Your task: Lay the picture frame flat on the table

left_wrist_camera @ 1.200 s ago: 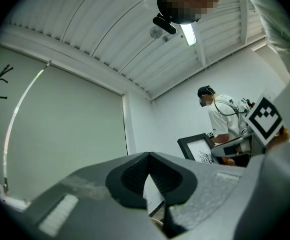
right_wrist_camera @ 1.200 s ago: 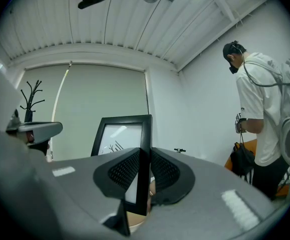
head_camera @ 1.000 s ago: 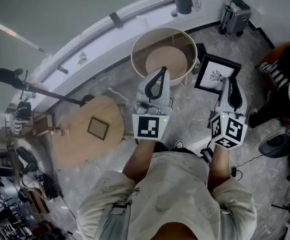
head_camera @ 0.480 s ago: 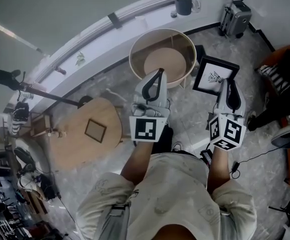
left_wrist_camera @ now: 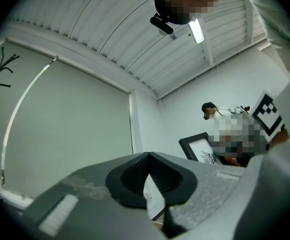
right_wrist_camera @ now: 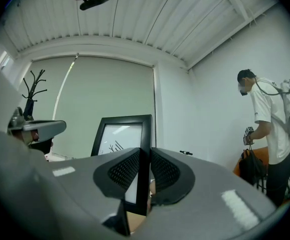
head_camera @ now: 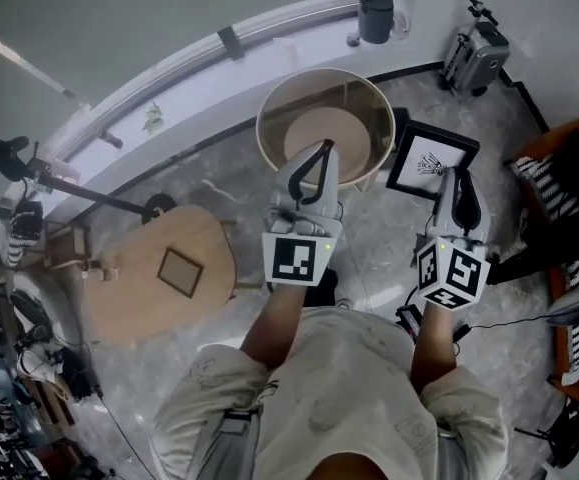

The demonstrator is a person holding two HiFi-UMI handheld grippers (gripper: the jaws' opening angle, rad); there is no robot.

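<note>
Only the right gripper view shows fingers [right_wrist_camera: 123,170] pinching the picture frame [right_wrist_camera: 118,134].

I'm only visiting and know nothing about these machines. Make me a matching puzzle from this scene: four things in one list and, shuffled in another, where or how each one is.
Things
1. right gripper
2. left gripper
3. small frame
4. round table

Place or state
A. lies flat on the oval table
B. shut, holding nothing
C. has a raised pale rim all round
D. clamped on the edge of the picture frame

Pairs: 1-D, 2-B, 3-A, 4-C
</note>
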